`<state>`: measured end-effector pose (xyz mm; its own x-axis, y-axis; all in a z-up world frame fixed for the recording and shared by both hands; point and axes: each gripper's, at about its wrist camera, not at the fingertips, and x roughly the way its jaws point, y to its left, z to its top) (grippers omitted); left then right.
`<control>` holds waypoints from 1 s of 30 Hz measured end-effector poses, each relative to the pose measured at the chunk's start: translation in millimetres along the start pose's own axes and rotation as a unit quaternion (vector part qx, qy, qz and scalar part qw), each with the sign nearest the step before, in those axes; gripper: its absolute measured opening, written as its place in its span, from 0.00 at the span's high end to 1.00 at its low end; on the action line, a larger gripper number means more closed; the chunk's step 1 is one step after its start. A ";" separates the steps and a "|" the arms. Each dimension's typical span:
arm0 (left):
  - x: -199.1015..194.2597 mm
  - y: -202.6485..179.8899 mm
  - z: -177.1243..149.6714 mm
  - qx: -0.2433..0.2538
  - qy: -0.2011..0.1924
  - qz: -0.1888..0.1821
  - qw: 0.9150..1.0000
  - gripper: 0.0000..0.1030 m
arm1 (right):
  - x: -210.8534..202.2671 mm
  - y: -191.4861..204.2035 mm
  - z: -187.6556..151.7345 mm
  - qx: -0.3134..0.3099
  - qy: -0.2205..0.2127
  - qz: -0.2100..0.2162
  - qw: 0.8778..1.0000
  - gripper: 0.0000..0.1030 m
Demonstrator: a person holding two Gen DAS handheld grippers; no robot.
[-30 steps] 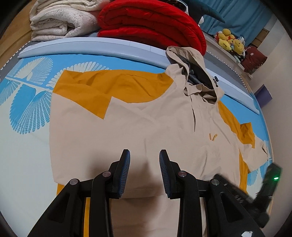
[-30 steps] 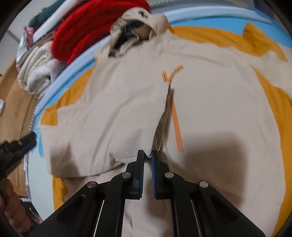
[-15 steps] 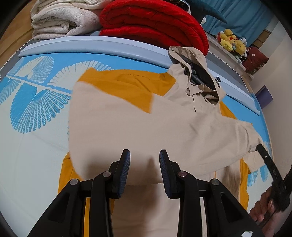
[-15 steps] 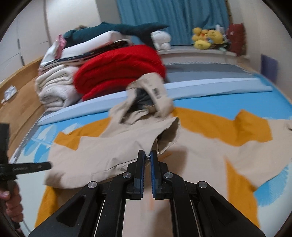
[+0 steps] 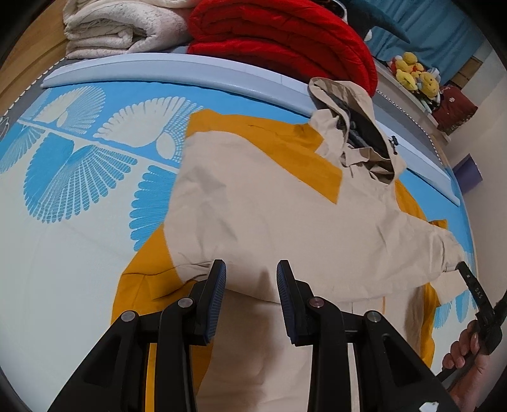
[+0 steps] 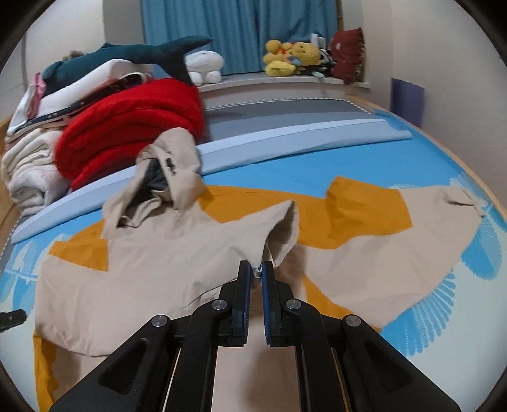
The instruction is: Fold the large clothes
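A beige and orange hooded jacket lies spread on the bed, hood toward the bolster. My left gripper hovers open over the jacket's lower part, nothing between its fingers. My right gripper pinches the edge of the beige front panel and holds it lifted off the jacket. Its jaws are opening, with the cloth still between the pads. In the left wrist view the right gripper and the hand on it show at the right edge.
A folded red blanket and cream blankets are stacked behind the pale blue bolster. A shark plush and yellow toys sit farther back. The blue patterned sheet lies bare on the left.
The right gripper rose and tipped up, lifting the jacket's beige front panel off the flat jacket and drawing it sideways. Its jaws parted slightly. The left gripper stayed put.
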<state>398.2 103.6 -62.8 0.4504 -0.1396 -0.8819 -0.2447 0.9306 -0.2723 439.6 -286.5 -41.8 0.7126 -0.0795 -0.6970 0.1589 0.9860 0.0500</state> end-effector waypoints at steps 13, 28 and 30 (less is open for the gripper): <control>4.5 2.7 -2.0 -0.005 0.012 -0.007 1.000 0.72 | 73.6 -12.7 -49.9 0.085 0.204 0.059 0.973 0.45; 8.1 2.2 -2.1 0.000 0.018 -0.007 1.000 0.72 | 49.2 4.9 -30.3 0.029 0.088 0.026 0.995 0.99; 8.6 2.7 -2.2 0.001 0.019 -0.006 1.000 0.72 | 46.9 -4.5 -26.0 0.038 0.081 -0.013 0.996 0.96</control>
<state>399.5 104.1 -72.0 0.4199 -0.1638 -0.8927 -0.2376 0.9294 -0.2824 454.5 -290.9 -93.3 0.5893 -0.0741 -0.8045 0.2313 0.9696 0.0801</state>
